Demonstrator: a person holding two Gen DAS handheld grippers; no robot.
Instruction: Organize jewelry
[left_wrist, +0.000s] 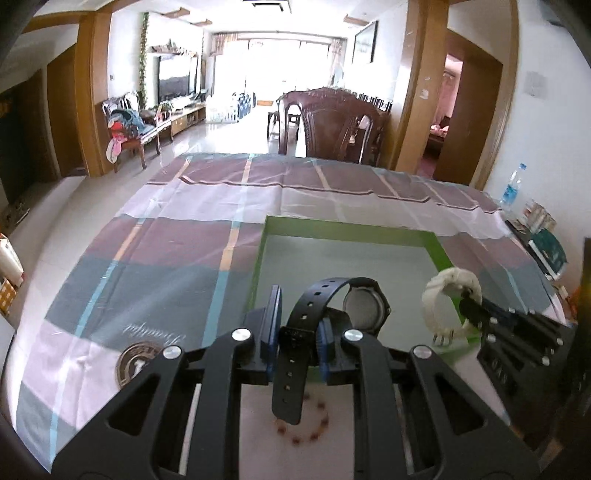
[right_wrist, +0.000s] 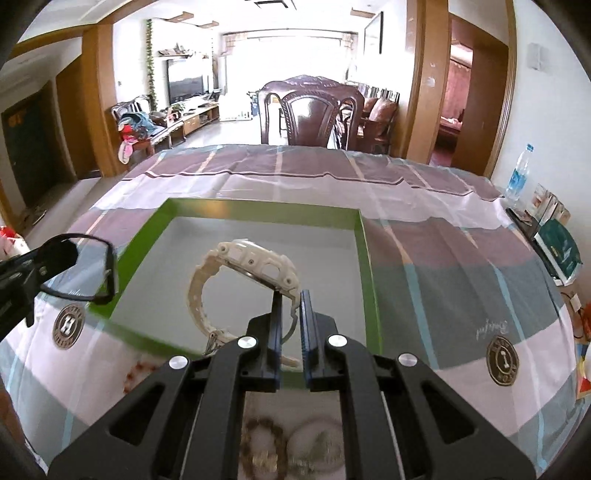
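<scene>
you have a watch in each claw, both lifted over the near end of the green tray (right_wrist: 369, 258), which sits on the checked tablecloth (left_wrist: 166, 266) with its pale floor bare — so nothing has been laid down in it yet, as far as these views show. your left gripper (left_wrist: 295, 332) is clamped on the strap of the black watch (left_wrist: 364, 304); the case arches forward over the tray while the loose strap end hangs down toward you, which looks like a grip chosen to keep the face clear of the pads. your right gripper (right_wrist: 291, 325) pinches the white watch (right_wrist: 245, 275) by its strap just under the case, so the band loops out to the left and the whole thing dangles above the tray floor. the two watches are held near each other but apart, side by side, likely so each can go down in its own spot. beaded bracelets (right_wrist: 262, 439) lie blurred on the cloth beneath your grippers — outside the tray, probably next to be gathered.
</scene>
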